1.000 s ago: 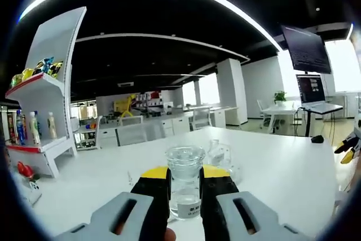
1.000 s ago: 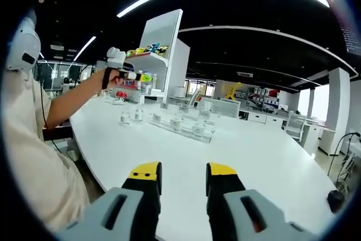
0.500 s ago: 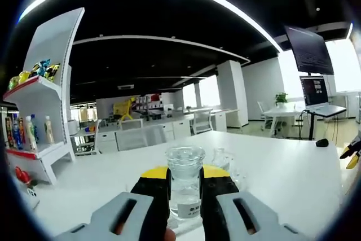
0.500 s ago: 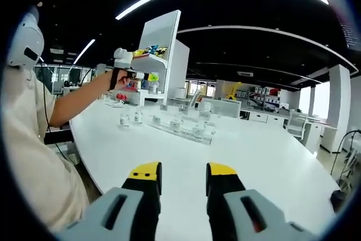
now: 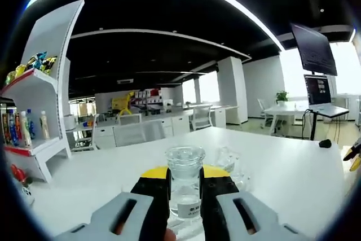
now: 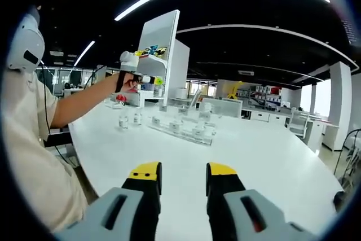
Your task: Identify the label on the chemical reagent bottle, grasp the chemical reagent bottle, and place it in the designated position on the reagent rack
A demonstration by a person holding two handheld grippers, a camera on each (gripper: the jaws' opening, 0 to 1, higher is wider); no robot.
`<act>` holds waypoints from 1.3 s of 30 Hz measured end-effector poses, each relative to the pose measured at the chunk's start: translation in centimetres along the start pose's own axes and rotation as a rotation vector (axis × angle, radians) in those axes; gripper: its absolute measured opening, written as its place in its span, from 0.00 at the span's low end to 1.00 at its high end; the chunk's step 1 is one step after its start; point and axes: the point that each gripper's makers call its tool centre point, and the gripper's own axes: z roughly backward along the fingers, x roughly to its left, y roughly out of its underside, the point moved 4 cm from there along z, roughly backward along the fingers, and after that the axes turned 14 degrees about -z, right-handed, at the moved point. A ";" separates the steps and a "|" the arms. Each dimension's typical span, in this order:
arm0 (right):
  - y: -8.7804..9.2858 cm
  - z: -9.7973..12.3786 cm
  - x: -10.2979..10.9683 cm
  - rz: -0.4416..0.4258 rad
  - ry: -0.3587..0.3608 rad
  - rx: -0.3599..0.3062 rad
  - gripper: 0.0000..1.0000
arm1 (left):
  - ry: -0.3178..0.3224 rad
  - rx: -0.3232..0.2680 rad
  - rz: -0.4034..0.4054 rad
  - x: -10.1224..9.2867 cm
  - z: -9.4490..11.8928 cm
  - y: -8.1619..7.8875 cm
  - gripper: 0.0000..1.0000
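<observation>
In the left gripper view, the left gripper (image 5: 184, 187) pinches a small clear glass reagent bottle (image 5: 185, 182) between its yellow-tipped black jaws, held upright above the white worktop (image 5: 282, 167). The bottle has a wide round mouth, a little clear liquid in its base, and a white label low on its front; the print on the label is too small to read. Beyond it, on the worktop, more clear glassware stands just behind and to the right. A white display shelf (image 5: 39, 100) with coloured packets and drink bottles stands far left, and a dark monitor (image 5: 313, 49) hangs at far right. Against the earlier pictures, the shelf sits nearer the left edge of this view and the bottle is held exactly as before. In the right gripper view, the right gripper (image 6: 180, 182) hovers over the bare near worktop with its jaws spread and nothing between them. Farther off, a long clear reagent rack (image 6: 180, 128) with small bottles lies on the worktop, and the person's outstretched arm holds the left gripper a little nearer the rack than before.
</observation>
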 end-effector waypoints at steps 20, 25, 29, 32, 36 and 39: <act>0.4 0.8 -1.0 -0.028 0.016 -0.015 0.31 | 0.006 -0.019 -0.017 -0.7 -2.3 -1.4 0.20; 0.6 0.8 -1.2 -0.035 0.021 -0.014 0.31 | 0.008 -0.021 -0.027 -0.8 -3.1 -1.8 0.20; 0.6 0.7 -1.4 -0.041 0.023 -0.017 0.31 | 0.010 -0.016 -0.020 -0.7 -3.7 -1.8 0.20; 0.8 0.6 -1.3 -0.038 0.021 -0.009 0.31 | 0.005 -0.018 -0.021 -0.7 -4.0 -2.0 0.20; 0.7 0.7 -1.2 -0.036 0.017 -0.015 0.31 | -0.004 -0.017 -0.028 -0.5 -4.5 -2.2 0.20; 0.9 0.7 -1.4 -0.036 0.020 -0.014 0.31 | -0.010 -0.016 -0.021 -0.2 -4.8 -2.3 0.20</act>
